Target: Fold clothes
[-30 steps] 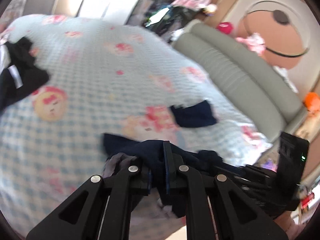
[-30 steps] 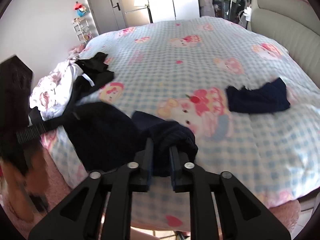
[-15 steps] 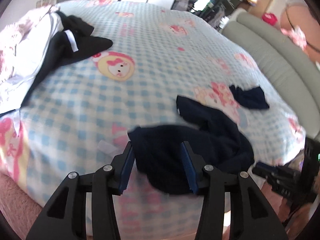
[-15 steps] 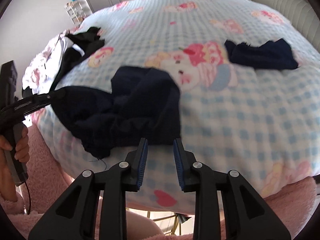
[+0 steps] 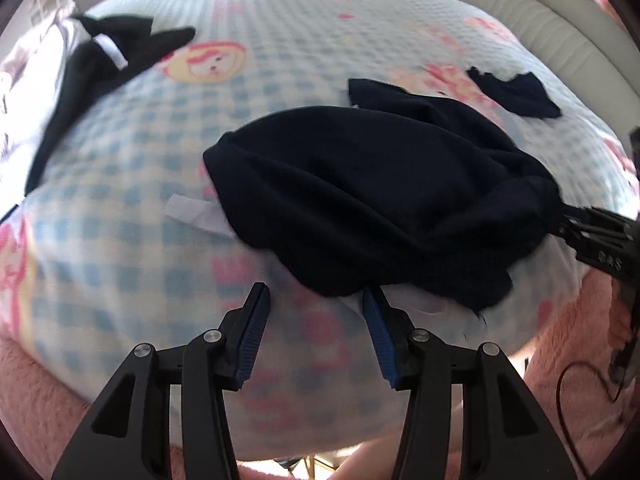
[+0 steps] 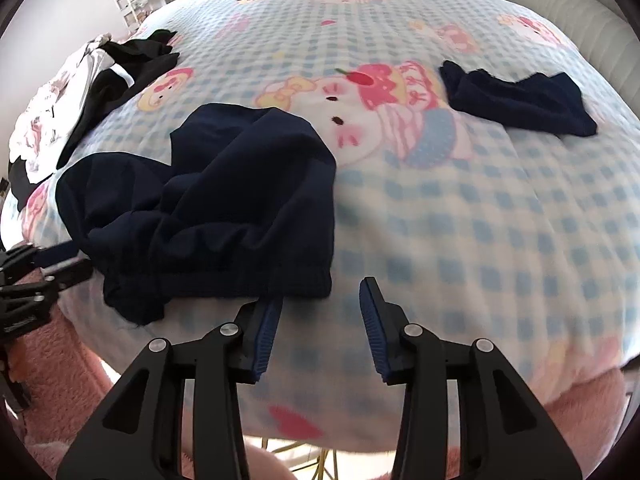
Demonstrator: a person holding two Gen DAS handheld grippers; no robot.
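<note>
A crumpled dark navy garment (image 5: 380, 200) (image 6: 224, 200) lies bunched near the front edge of the blue-checked cartoon bedspread (image 5: 120, 160) (image 6: 480, 220). My left gripper (image 5: 316, 296) stands open just short of the garment's near hem, its right fingertip under the cloth edge. At the garment's right corner, my right gripper (image 6: 320, 294) is open too, with its left finger (image 6: 268, 320) tucked beneath the hem. Each gripper shows in the other's view, at the side edge: the right gripper (image 5: 600, 240) and the left gripper (image 6: 32, 276). Nothing is held.
A smaller navy piece (image 6: 516, 98) (image 5: 516, 92) lies further back on the right. A black garment with a white strip (image 5: 108, 52) (image 6: 124, 64) and pale clothes are piled at the left. A grey padded sofa (image 5: 540, 12) borders the far right. Pink fleece (image 6: 48, 380) hangs below the bed edge.
Both grippers were shut on the navy garment a second ago. They let it go onto the bed, opened wider and drew back to its near hem.
</note>
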